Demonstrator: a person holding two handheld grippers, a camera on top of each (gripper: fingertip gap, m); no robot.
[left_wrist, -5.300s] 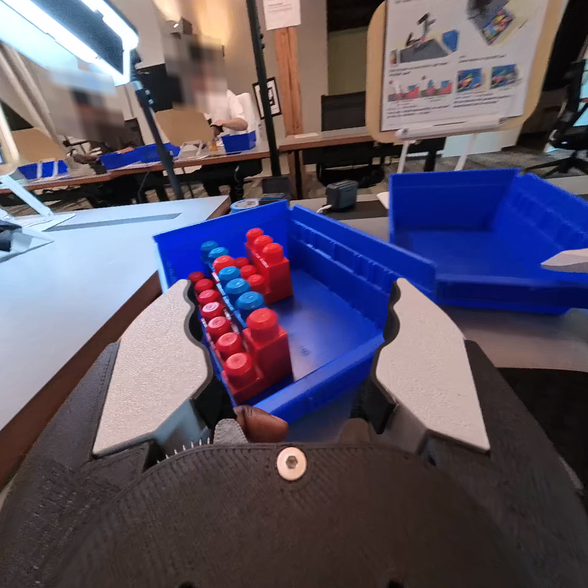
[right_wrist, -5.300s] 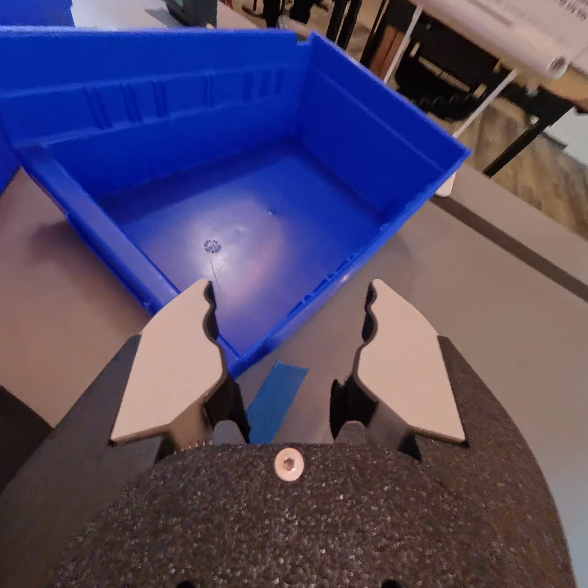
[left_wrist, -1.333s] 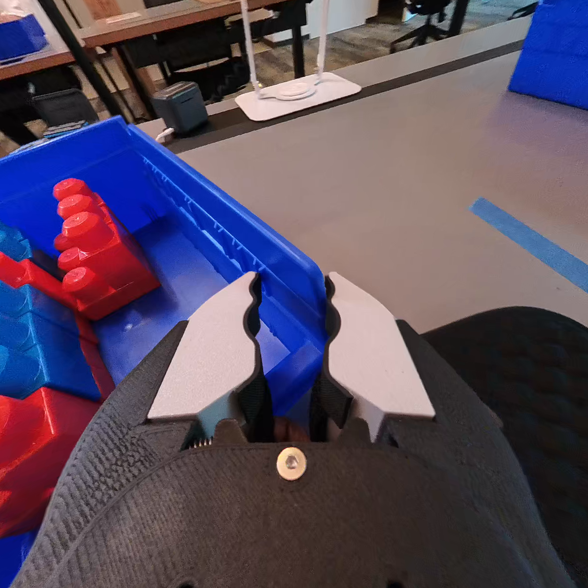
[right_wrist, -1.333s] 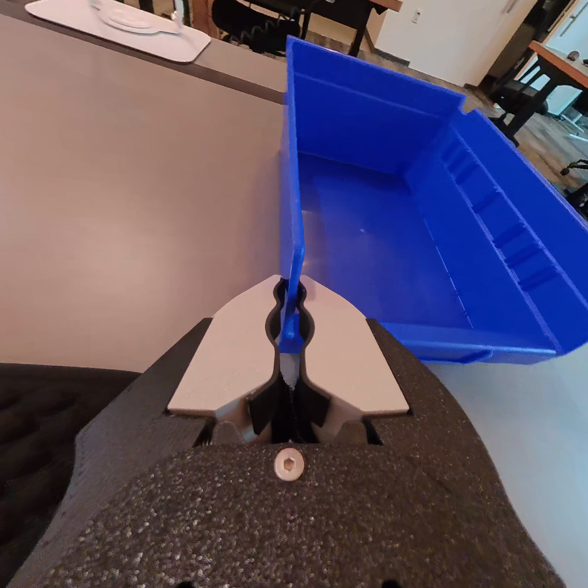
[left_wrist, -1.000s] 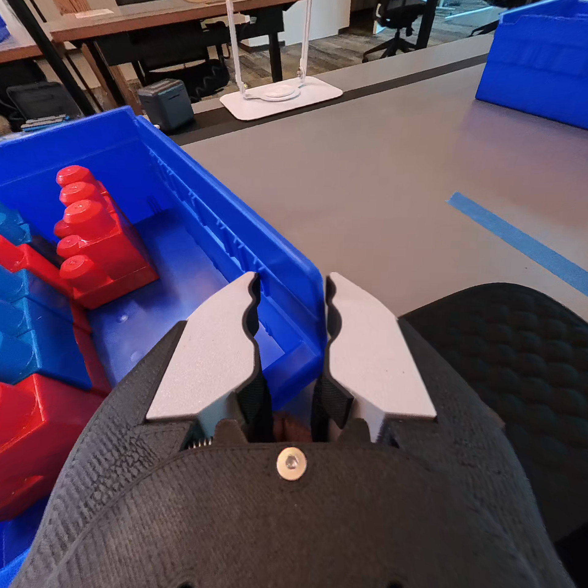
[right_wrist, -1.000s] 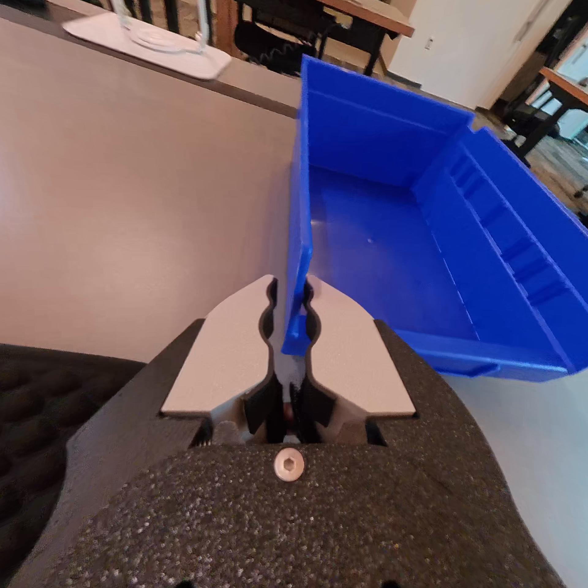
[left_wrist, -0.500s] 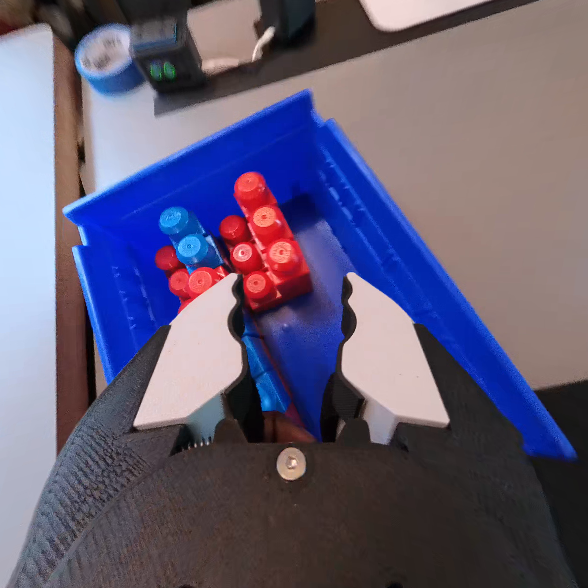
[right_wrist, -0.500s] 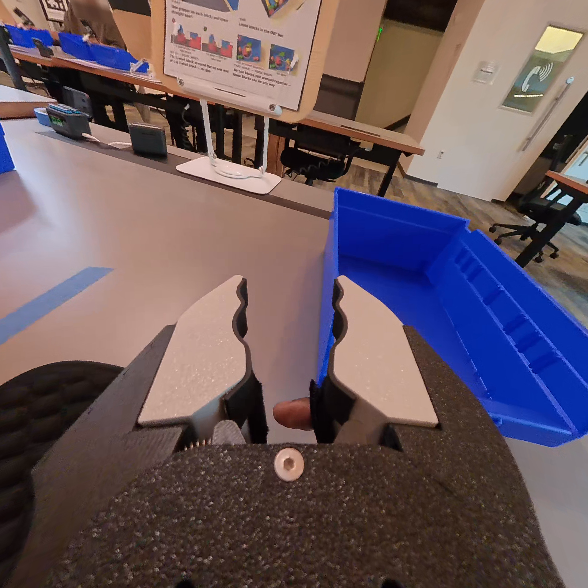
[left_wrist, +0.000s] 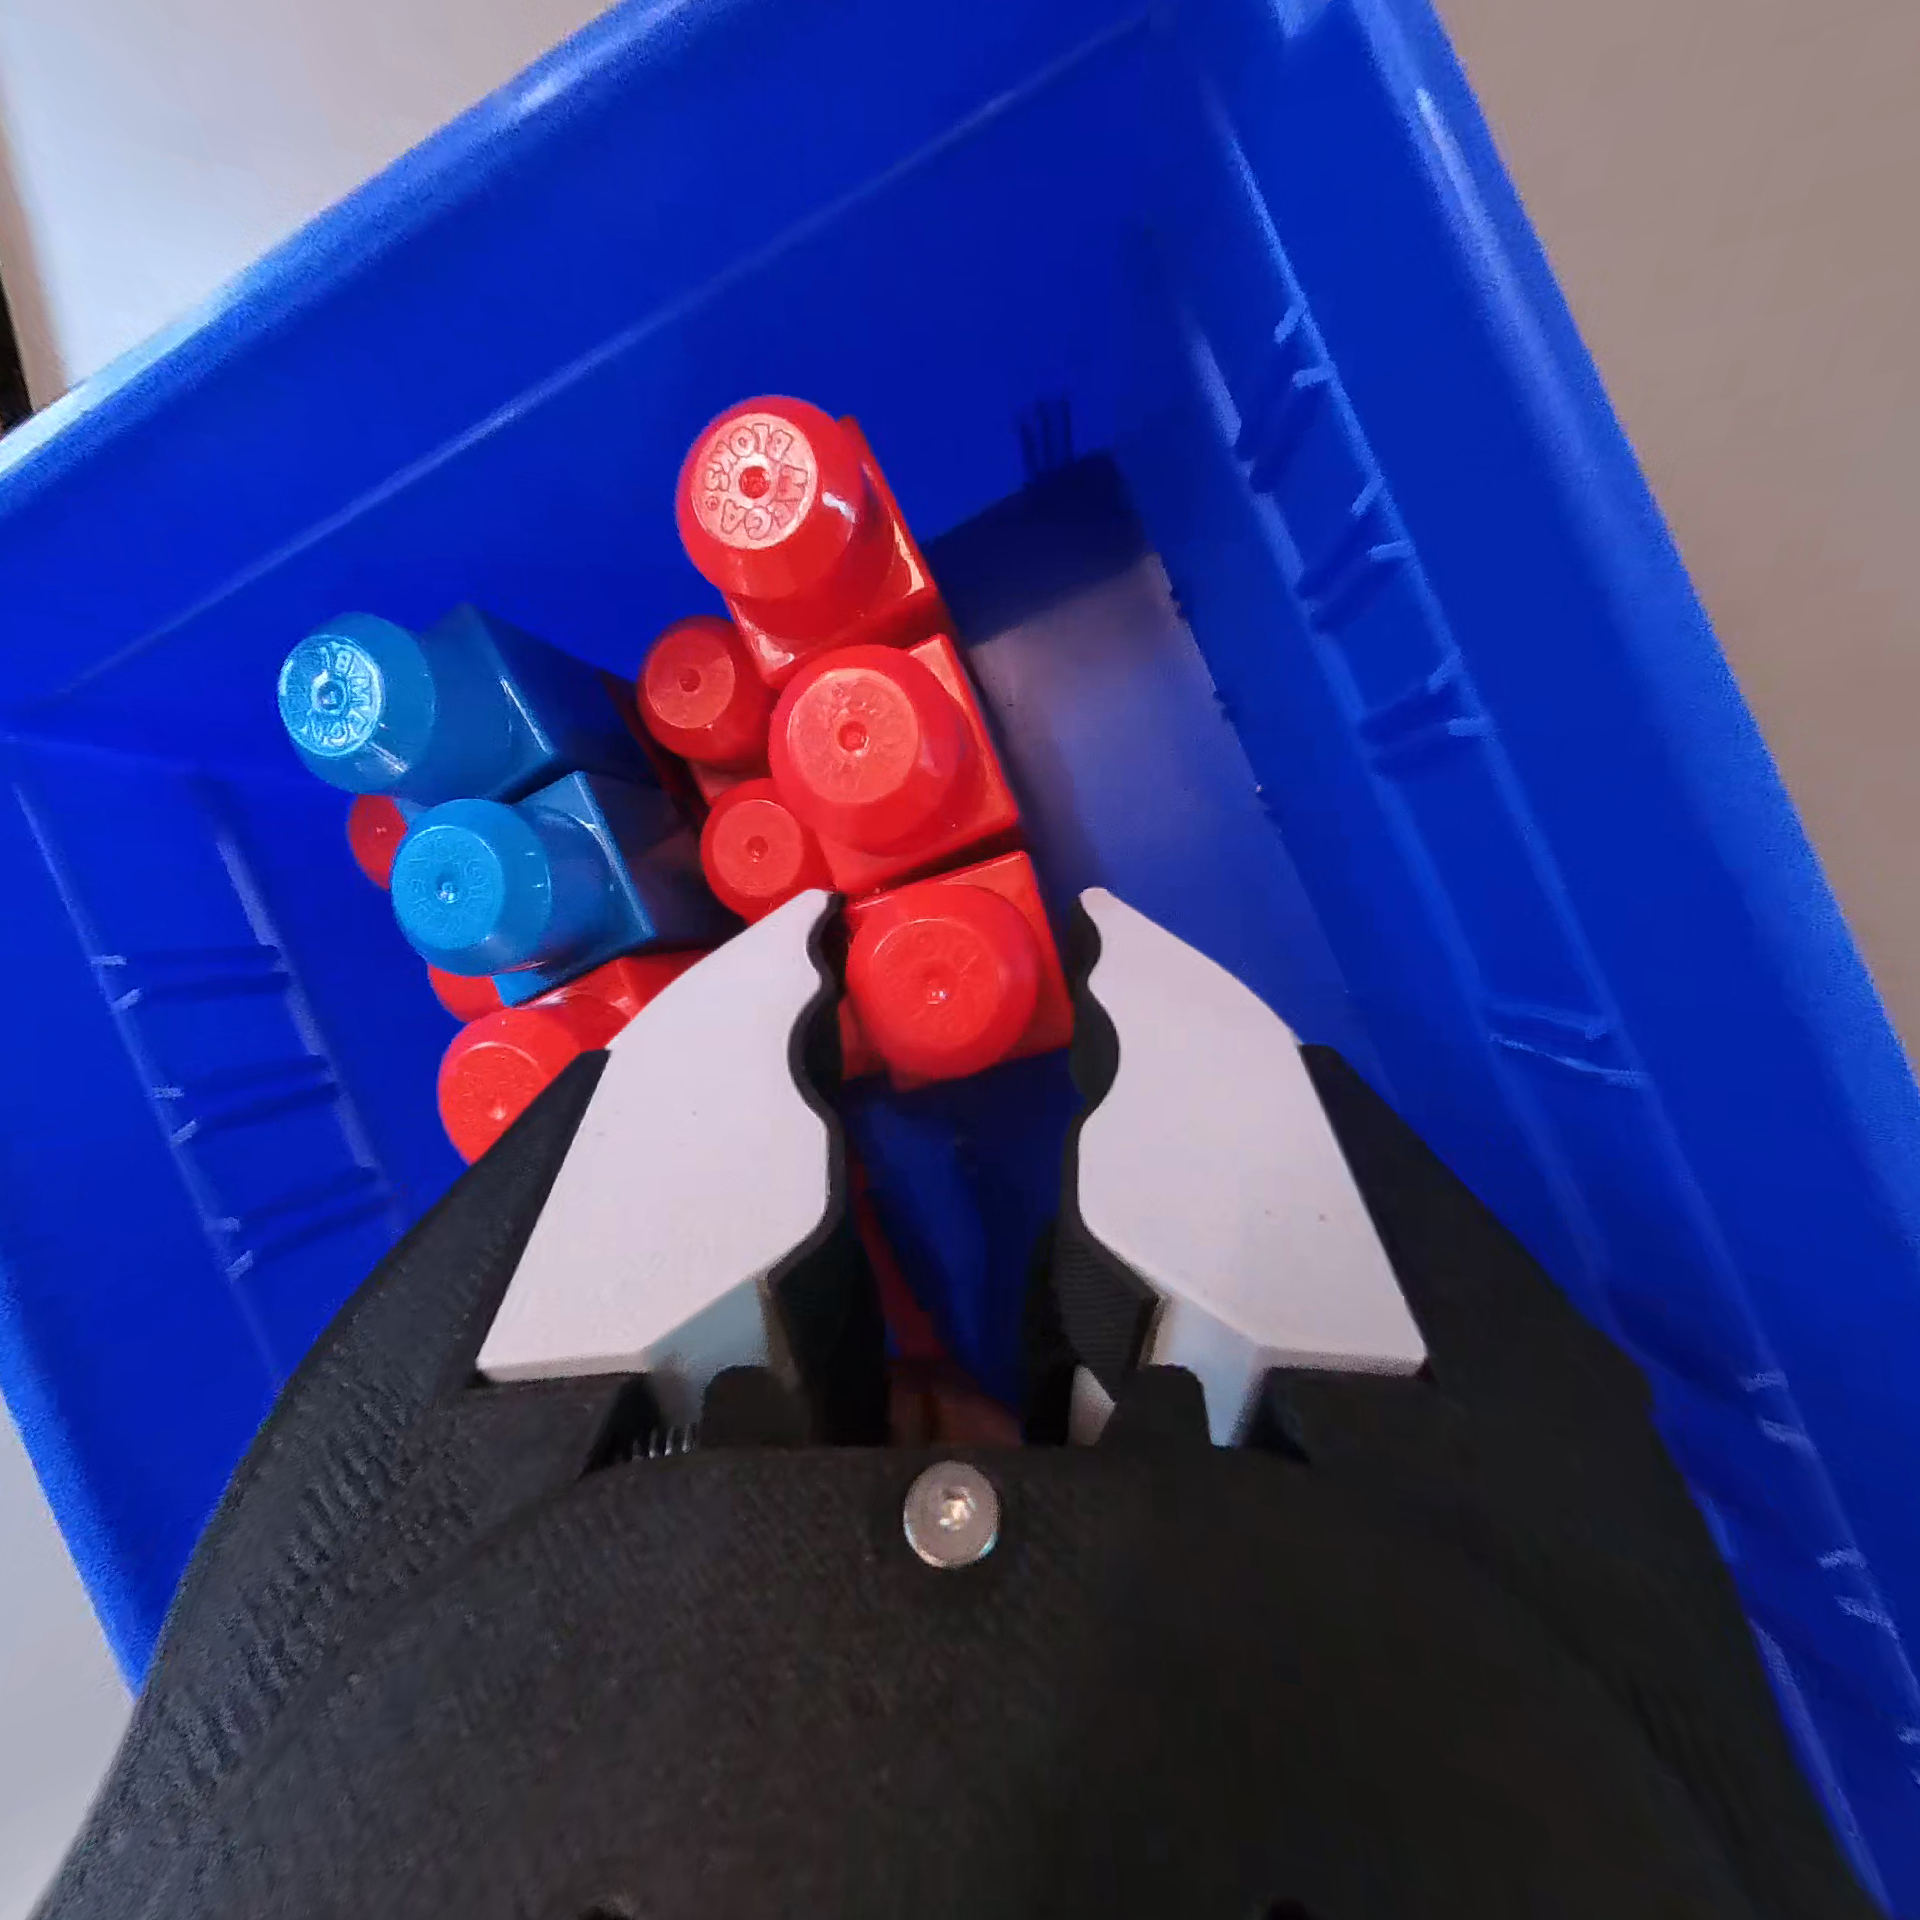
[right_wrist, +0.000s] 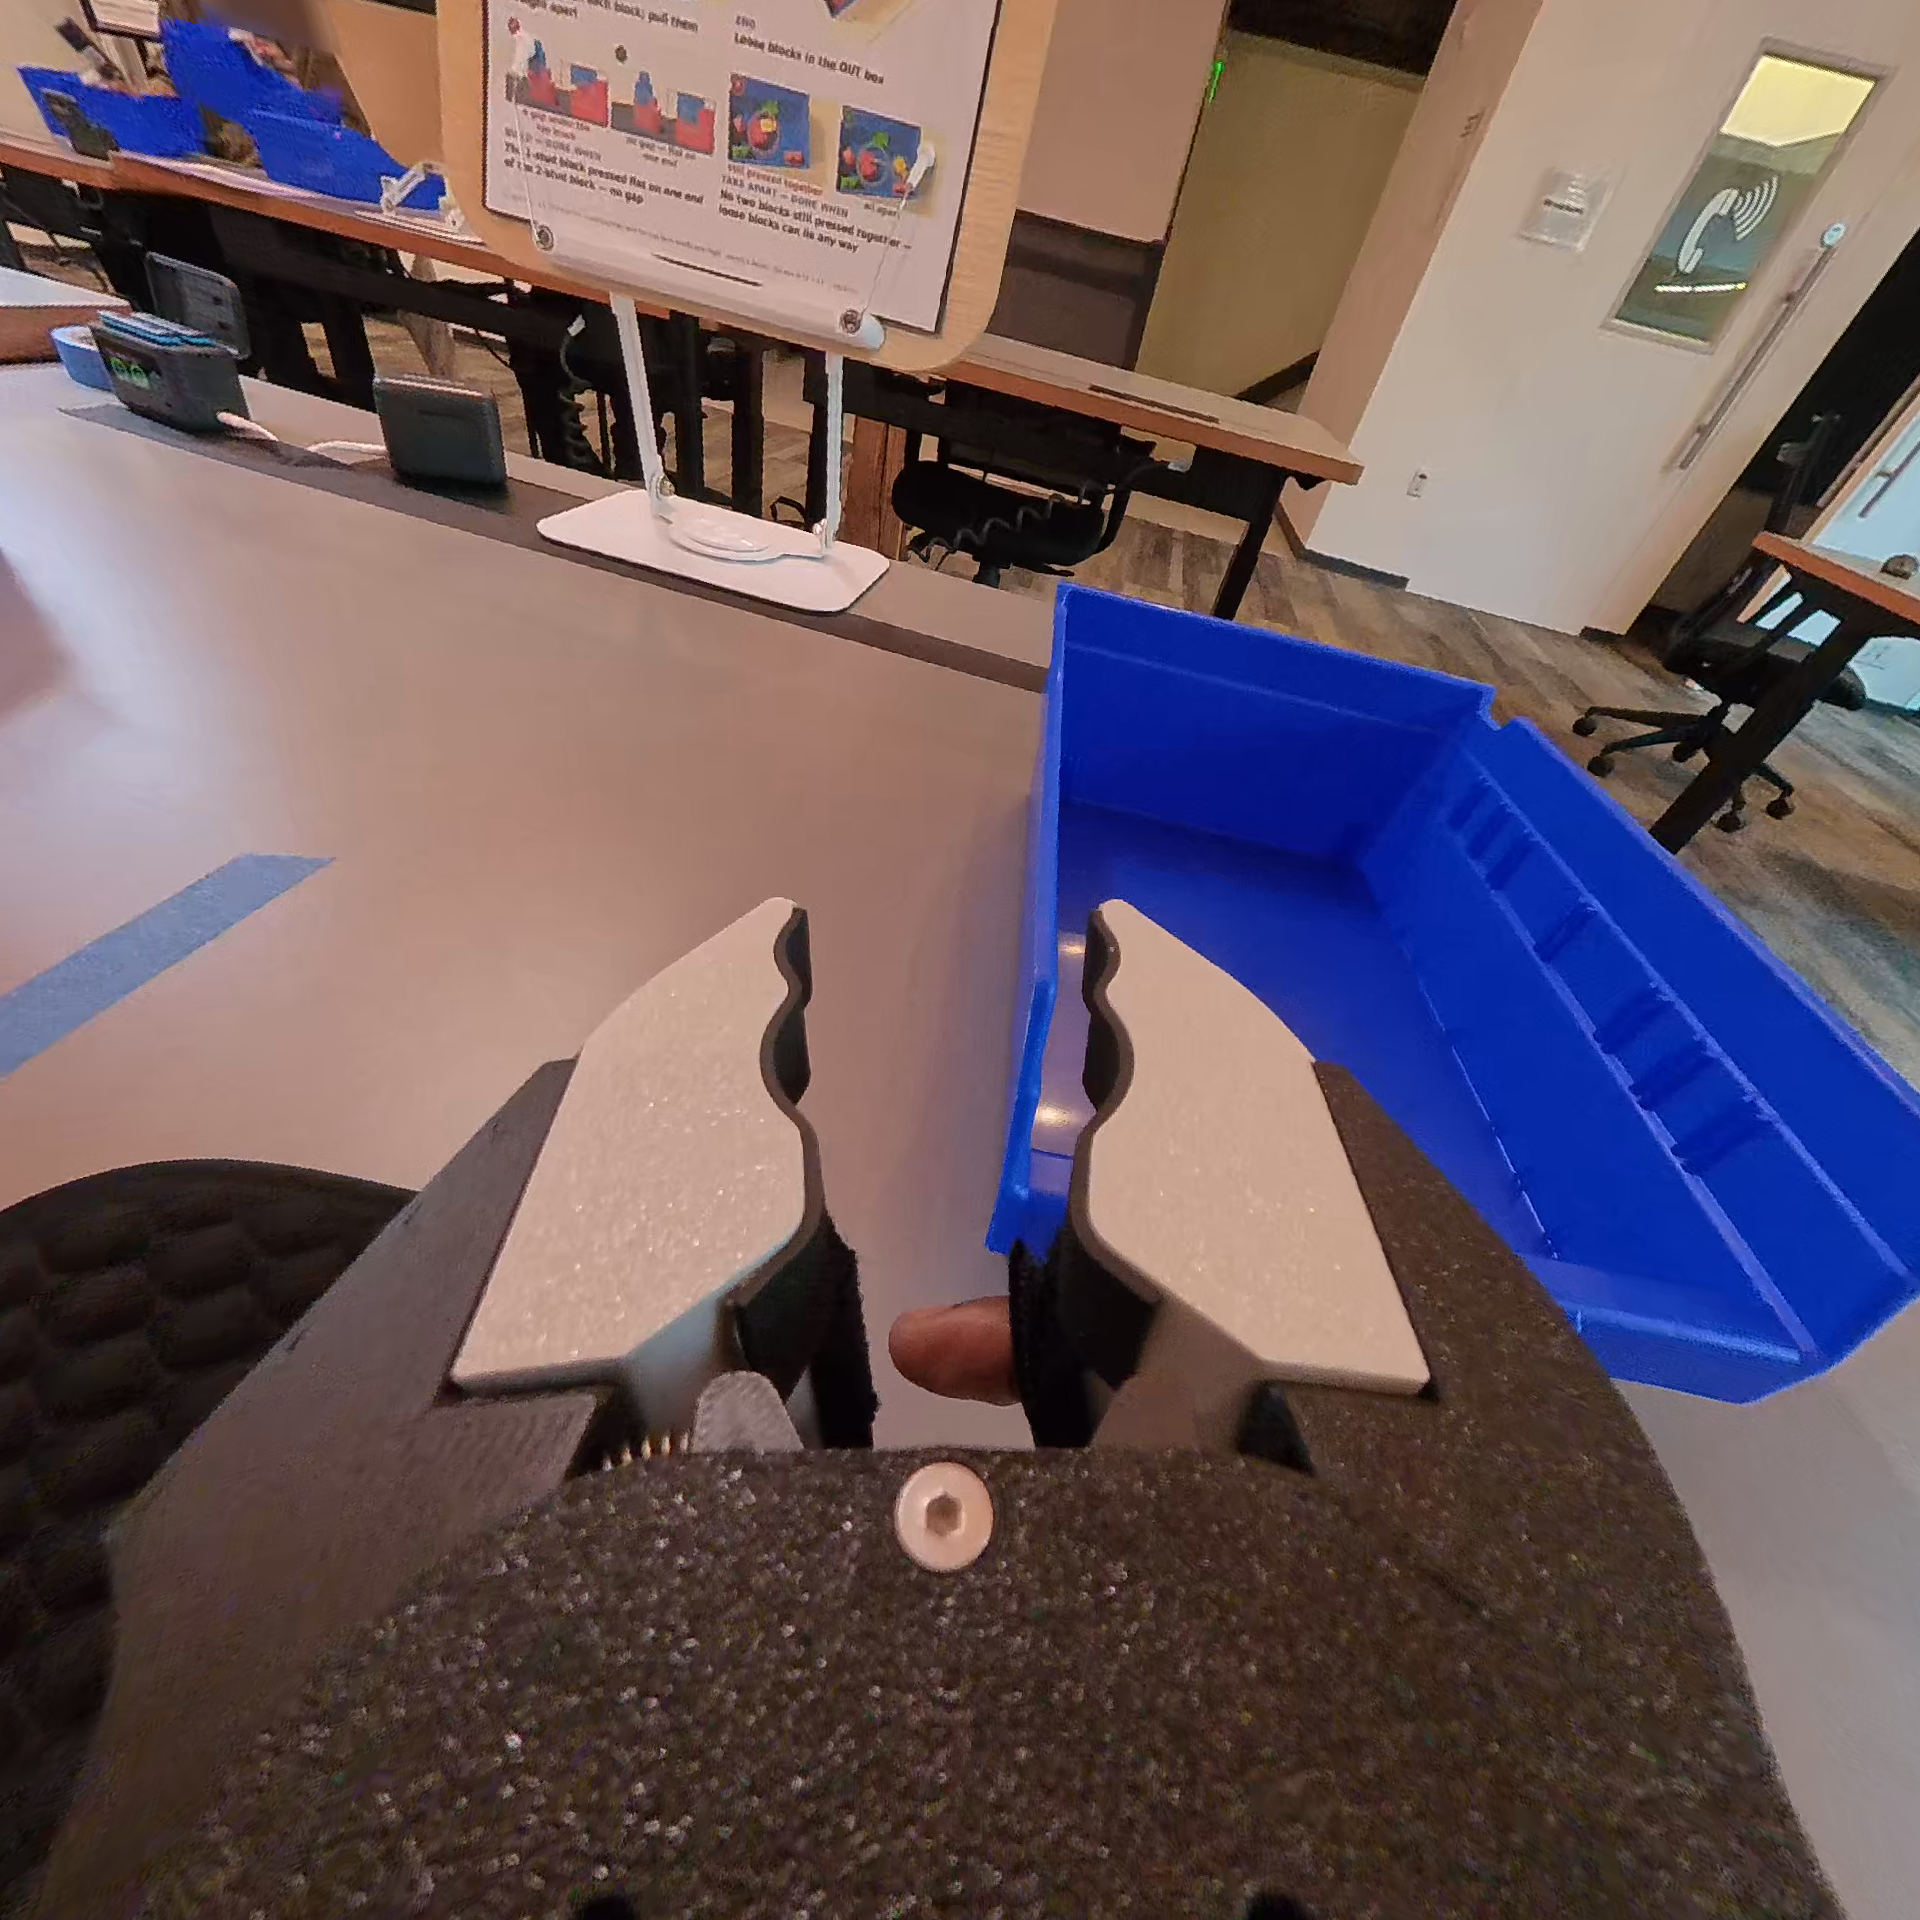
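Down inside the blue bin (left_wrist: 1455, 436) on the left, the left claw (left_wrist: 951, 935) straddles the nearest stud of a red block (left_wrist: 940, 987); its fingers (left_wrist: 727, 1091) sit either side of that stud, the left one close against it, a thin gap showing on the right, so I cannot tell whether it grips; more red blocks (left_wrist: 862, 748) run on behind it, and two blue blocks (left_wrist: 488, 883) stand just to the left. Over on the right, the right claw (right_wrist: 945, 935) stands open above the grey worktop (right_wrist: 468, 779); the near side wall of a second blue bin (right_wrist: 1299, 748) rises between its fingers (right_wrist: 675, 1143), close to the right one, pressed by neither; a strip of blue tape (right_wrist: 145, 945) lies on the worktop to the left; a sign on a white stand (right_wrist: 717, 551) sits at the far edge.
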